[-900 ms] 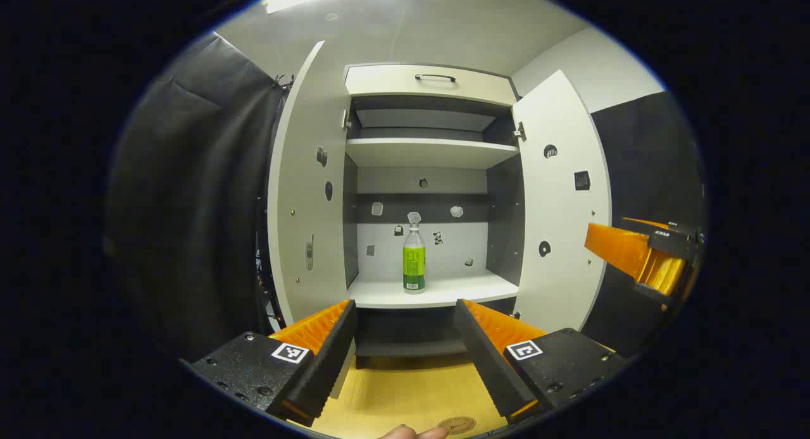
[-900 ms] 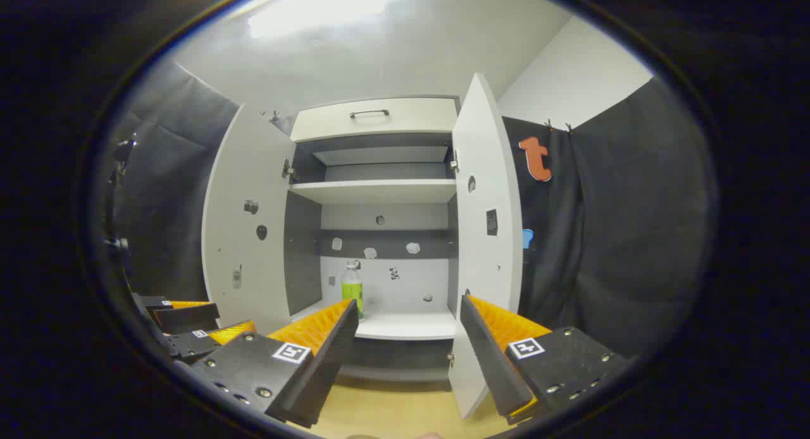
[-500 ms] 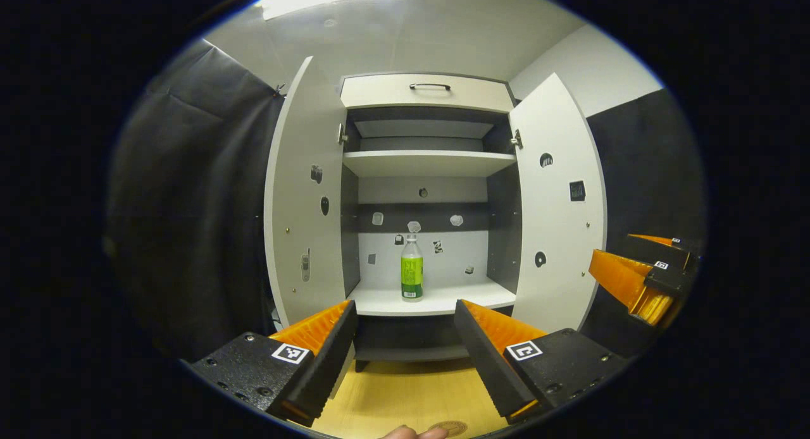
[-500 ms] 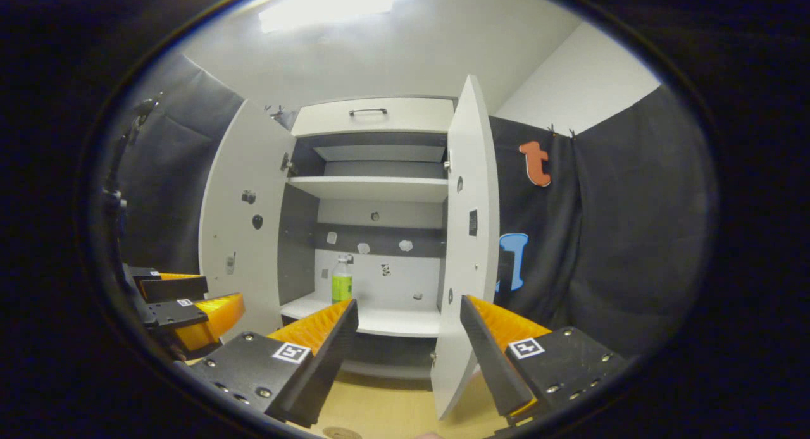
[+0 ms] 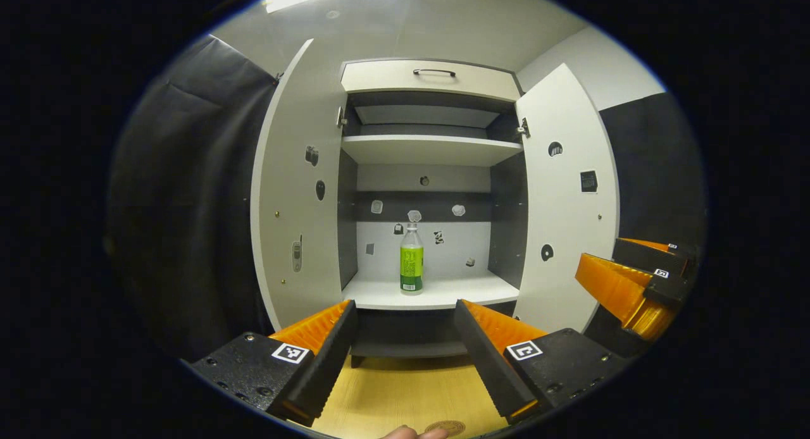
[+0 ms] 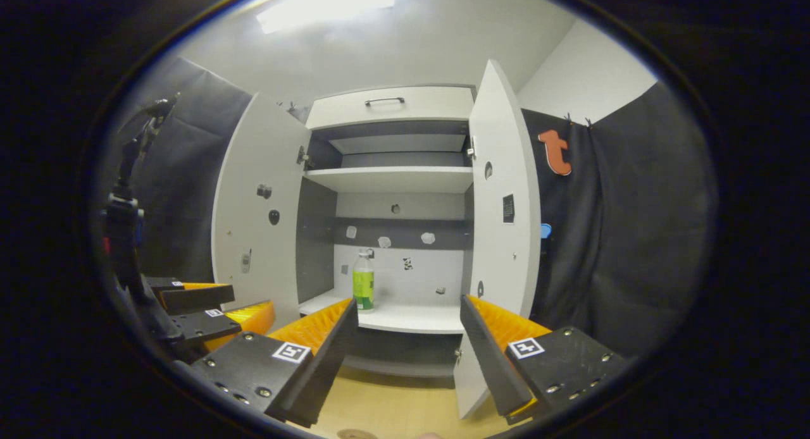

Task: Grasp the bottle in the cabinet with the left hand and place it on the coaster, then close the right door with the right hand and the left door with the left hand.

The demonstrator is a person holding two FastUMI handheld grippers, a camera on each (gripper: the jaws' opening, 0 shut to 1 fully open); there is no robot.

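We see a clear plastic bottle w/ green label (image 5: 411, 260) upright on the white cabinet's (image 5: 430, 81) lower shelf; both white doors (image 5: 294, 192) open; round tan coaster (image 5: 447, 427) on bench.

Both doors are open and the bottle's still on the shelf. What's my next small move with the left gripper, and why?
Probably ease the left gripper straight forward toward the bottle. It stands upright on the lower shelf, roughly centred between the open fingers yet well short of them, and both doors stand wide, so the path looks free. The coaster waits on the table.
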